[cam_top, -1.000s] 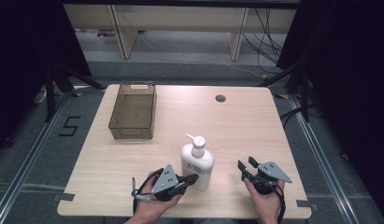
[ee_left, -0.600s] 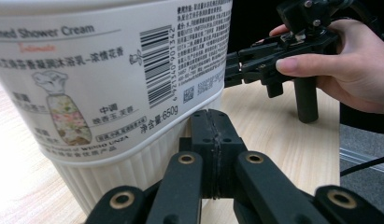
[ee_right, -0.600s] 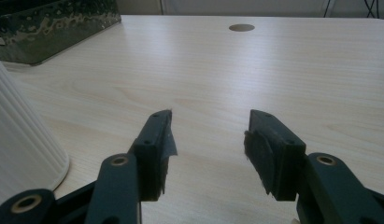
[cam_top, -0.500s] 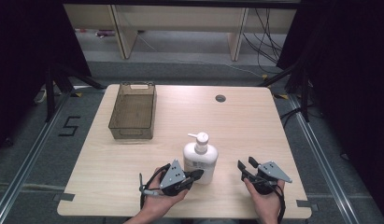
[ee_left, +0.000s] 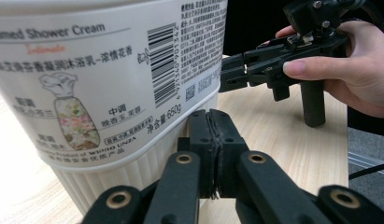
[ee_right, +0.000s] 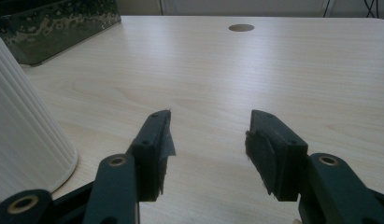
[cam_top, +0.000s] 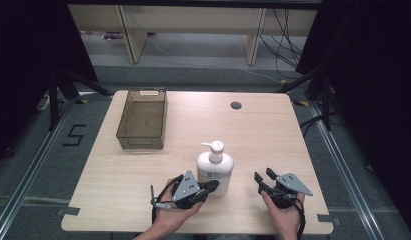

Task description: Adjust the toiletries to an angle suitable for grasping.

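Standing upright near the front middle of the table (cam_top: pixel 273 125), the white pump bottle (cam_top: pixel 214 171) of shower cream has its spout turned to the left and its printed label facing the person. Pressed against its lower near-left side is the left gripper (cam_top: pixel 209 187), whose jaws are clenched flat together with nothing between them, as the left gripper view shows plainly (ee_left: pixel 212 154); closed like that, the tips work as a blunt pusher rather than a clamp, so my reading is that the bottle is being nudged or turned, not lifted. Off to the right, apart from the bottle, the right gripper (cam_top: pixel 263 177) rests low over the wood with its jaws spread wide and empty (ee_right: pixel 208 140), probably waiting to take or steady the bottle from that side; the ribbed base of the bottle (ee_right: pixel 26 135) sits just to its left. Farther away, at the far left of the table, a dark see-through bin (cam_top: pixel 143 119) stands empty and well apart from the bottle, a likely place for it to go. A small round grommet (cam_top: pixel 236 105) sits near the far edge.
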The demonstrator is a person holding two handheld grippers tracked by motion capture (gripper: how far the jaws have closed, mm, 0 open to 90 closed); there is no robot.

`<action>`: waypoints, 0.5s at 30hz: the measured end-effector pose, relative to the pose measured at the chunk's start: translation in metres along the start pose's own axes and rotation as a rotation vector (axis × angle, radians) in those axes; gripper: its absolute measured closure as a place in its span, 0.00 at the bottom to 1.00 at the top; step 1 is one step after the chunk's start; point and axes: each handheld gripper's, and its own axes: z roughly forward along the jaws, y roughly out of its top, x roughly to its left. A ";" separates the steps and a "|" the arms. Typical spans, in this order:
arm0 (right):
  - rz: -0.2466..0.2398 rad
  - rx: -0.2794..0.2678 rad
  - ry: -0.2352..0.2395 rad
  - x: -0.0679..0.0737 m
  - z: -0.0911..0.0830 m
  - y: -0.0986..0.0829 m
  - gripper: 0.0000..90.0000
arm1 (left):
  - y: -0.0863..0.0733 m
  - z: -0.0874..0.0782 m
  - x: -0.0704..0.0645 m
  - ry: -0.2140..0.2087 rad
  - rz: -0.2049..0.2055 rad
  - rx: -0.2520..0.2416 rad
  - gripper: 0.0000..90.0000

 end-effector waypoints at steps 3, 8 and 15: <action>-0.020 -0.008 -0.002 -0.001 0.000 0.000 0.54 | 0.001 -0.006 -0.003 0.002 0.007 -0.014 0.92; -0.028 -0.024 0.004 -0.002 0.000 0.000 0.52 | 0.000 -0.023 -0.006 0.019 -0.005 -0.033 0.75; -0.037 -0.030 0.011 -0.002 -0.001 -0.001 0.48 | 0.000 -0.052 -0.004 0.098 -0.025 -0.081 0.56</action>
